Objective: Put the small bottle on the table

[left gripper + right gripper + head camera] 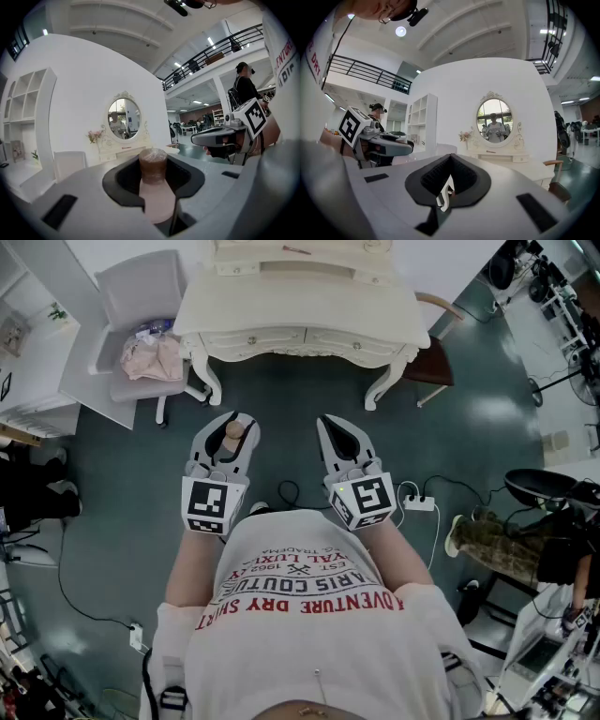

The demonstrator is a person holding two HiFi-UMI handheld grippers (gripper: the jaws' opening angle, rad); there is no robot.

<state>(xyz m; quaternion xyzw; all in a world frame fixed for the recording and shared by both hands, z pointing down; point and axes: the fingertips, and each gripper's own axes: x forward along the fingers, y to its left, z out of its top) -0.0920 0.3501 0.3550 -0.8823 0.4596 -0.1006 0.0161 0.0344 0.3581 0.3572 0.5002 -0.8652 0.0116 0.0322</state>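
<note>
The small bottle (234, 435) has a pale pink body and a brown cap. It stands upright between the jaws of my left gripper (231, 422), which is shut on it and held over the floor in front of the white dressing table (300, 310). In the left gripper view the bottle (154, 187) fills the notch between the jaws of my left gripper (153, 180). My right gripper (331, 424) hangs beside it, shut with nothing in it. In the right gripper view the jaws of my right gripper (449, 174) meet, with the table and its oval mirror (494, 119) ahead.
A white chair (141, 292) with a pink bag (150, 357) on its seat stands left of the table. A wooden chair (433, 357) stands at the table's right. Cables and a power strip (419, 503) lie on the dark green floor. White shelves (28, 334) are at the far left.
</note>
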